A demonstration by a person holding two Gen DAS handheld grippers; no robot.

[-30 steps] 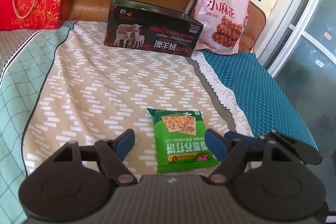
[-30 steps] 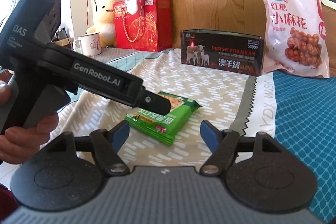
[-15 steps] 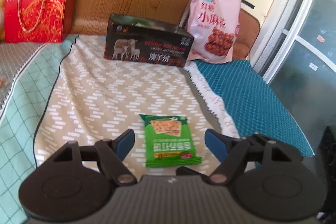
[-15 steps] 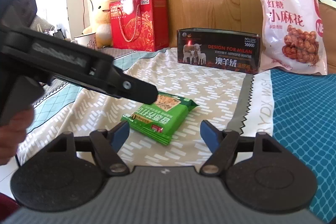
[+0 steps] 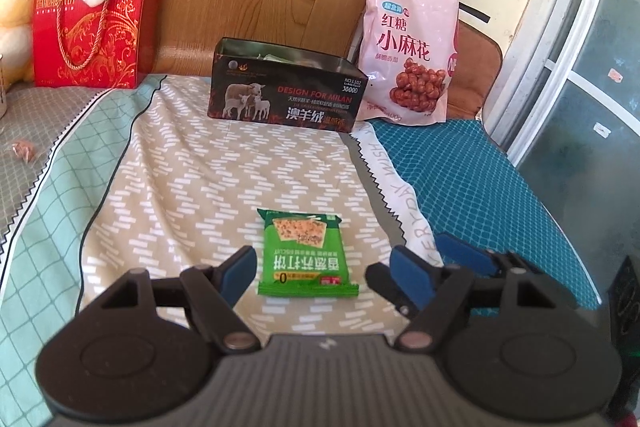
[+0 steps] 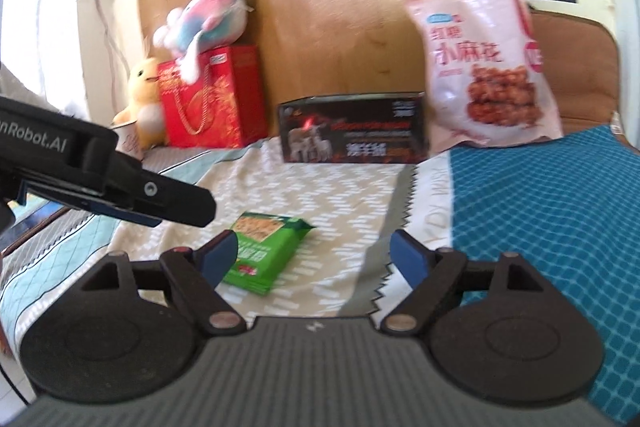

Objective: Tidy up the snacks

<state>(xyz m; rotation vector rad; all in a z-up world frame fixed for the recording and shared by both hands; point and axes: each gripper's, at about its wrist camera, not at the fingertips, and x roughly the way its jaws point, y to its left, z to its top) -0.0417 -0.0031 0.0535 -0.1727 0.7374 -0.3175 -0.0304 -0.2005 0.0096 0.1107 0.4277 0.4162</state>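
The open dark tin (image 5: 286, 89) printed with sheep stands at the back of the patterned cloth (image 5: 192, 187), with pale wrappers just showing above its rim, though what they are cannot be told; a pink snack bag (image 5: 408, 55) leans upright just to the tin's right. The green cracker packet (image 5: 306, 253) lies flat on the cloth well in front of the tin. The left gripper (image 5: 324, 273) hangs over the packet with its jaws apart and empty, while the right gripper (image 6: 314, 257), its jaws opening and holding nothing, has the packet beside its left finger.
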